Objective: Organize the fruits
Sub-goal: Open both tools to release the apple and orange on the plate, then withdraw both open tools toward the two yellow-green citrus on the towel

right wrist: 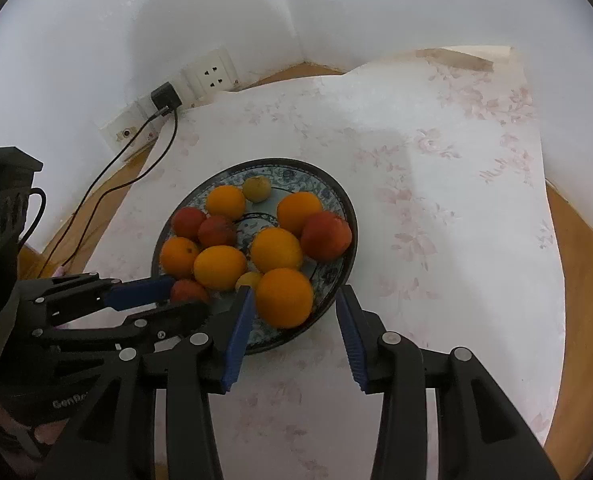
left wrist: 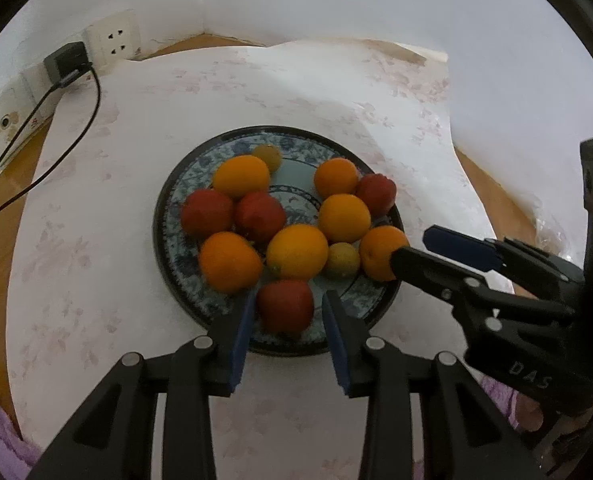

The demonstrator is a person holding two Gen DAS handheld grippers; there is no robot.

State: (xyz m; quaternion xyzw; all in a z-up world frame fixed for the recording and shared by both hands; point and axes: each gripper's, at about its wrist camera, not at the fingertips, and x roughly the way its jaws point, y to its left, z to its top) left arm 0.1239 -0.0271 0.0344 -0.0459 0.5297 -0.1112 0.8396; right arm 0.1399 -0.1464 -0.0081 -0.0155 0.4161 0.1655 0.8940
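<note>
Left tongs [left wrist: 286, 307] agape around red fruit [left wrist: 284, 305], right tongs [right wrist: 294, 305] around orange [right wrist: 284, 297], neither gripped, neighbours crowding.

red fruit at left gripper [left wrist: 284, 306]: blurred, its outline smeared; in the right wrist view mostly hidden behind the left gripper's fingers
orange at 3 o'clock on plate [left wrist: 380, 252]: near side covered by a right gripper finger
plate [right wrist: 336, 280]: rim at 6 to 8 o'clock hidden behind gripper fingers in the right wrist view
black cable [left wrist: 36, 104]: runs off the frame's left edge
purple cloth [left wrist: 0, 432]: cut off at 7 o'clock, kind unclear
print on gripper body [right wrist: 70, 402]: partly cut, unreadable
</note>
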